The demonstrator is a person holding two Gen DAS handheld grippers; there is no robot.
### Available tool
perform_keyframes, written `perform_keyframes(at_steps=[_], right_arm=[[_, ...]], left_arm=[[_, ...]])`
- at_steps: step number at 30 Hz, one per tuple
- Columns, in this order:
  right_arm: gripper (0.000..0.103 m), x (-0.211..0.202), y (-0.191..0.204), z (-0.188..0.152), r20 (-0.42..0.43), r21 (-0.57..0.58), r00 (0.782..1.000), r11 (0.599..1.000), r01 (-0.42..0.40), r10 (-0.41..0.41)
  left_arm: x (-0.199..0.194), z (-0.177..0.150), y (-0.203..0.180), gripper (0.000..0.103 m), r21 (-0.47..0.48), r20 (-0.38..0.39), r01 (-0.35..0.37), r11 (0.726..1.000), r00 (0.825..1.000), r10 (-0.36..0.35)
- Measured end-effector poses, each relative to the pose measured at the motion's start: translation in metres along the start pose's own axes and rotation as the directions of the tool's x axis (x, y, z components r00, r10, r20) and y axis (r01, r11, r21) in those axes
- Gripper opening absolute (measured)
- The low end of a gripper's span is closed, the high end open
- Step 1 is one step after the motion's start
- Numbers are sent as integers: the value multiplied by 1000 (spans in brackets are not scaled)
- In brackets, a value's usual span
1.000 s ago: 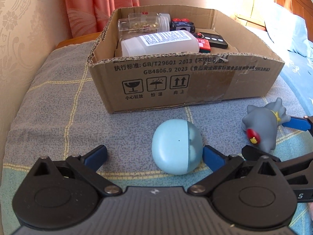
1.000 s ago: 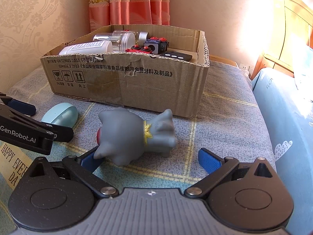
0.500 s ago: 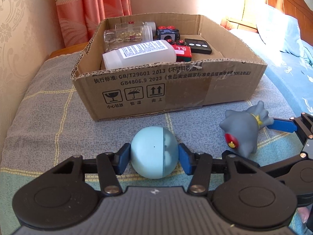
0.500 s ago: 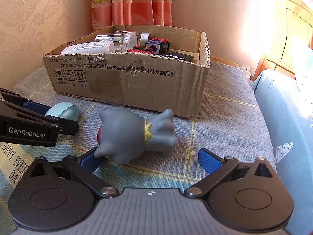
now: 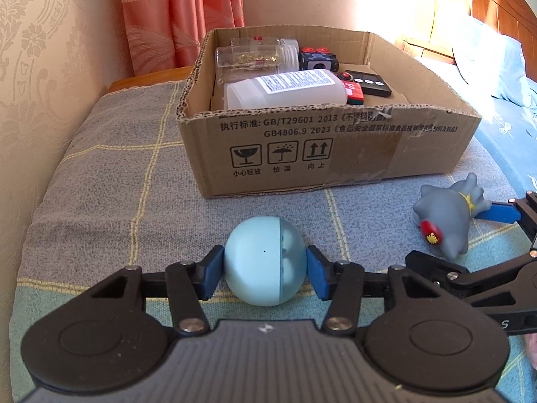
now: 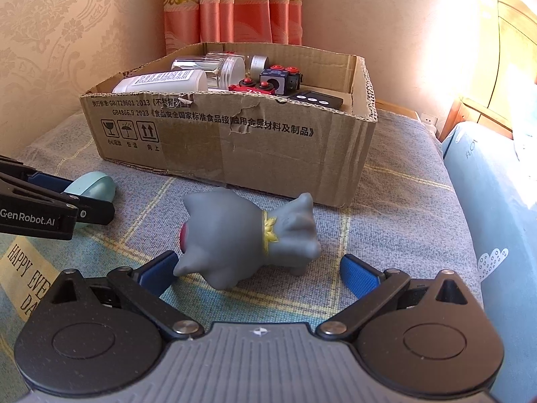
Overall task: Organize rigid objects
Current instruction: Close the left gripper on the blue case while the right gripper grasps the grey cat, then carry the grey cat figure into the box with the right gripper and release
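Two toys lie outside your brown cardboard box (image 5: 335, 154): your left gripper (image 5: 265, 270) clamps the pale-blue round plastic case (image 5: 263, 265); your right gripper's (image 6: 258, 268) fingers straddle, apart, the grey rubber cat figurine (image 6: 248, 238).

A round pale-blue case (image 5: 265, 262) lies before the cardboard box (image 5: 335, 154). A grey toy figure (image 6: 248, 235) lies on its side nearer the box's right end.
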State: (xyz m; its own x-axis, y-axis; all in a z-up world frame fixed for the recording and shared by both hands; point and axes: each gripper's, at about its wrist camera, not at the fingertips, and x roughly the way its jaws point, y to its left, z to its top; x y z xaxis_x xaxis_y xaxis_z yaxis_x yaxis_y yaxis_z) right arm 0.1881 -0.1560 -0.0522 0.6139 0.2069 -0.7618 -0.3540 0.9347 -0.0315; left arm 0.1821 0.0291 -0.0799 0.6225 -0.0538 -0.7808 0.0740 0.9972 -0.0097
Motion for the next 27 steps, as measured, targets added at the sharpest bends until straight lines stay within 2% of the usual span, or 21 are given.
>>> perform_keyframes(at_steps=[8,15,27], right_arm=[[99,-8,2,3,65,-5,998,1000,-5,5],[79,-8,7,5,72,-35,997,999,-2,5],[77,-15,10,5,74,-58,997,998,-9,13]], left_arm=[[-1,-1,1,52,2,11,6,1000,1000,-6],[-2,-1,1,52,2,14,7,1000,1000,-7],[-1,1,-1,52,19,16,3,1000,1000,-3]])
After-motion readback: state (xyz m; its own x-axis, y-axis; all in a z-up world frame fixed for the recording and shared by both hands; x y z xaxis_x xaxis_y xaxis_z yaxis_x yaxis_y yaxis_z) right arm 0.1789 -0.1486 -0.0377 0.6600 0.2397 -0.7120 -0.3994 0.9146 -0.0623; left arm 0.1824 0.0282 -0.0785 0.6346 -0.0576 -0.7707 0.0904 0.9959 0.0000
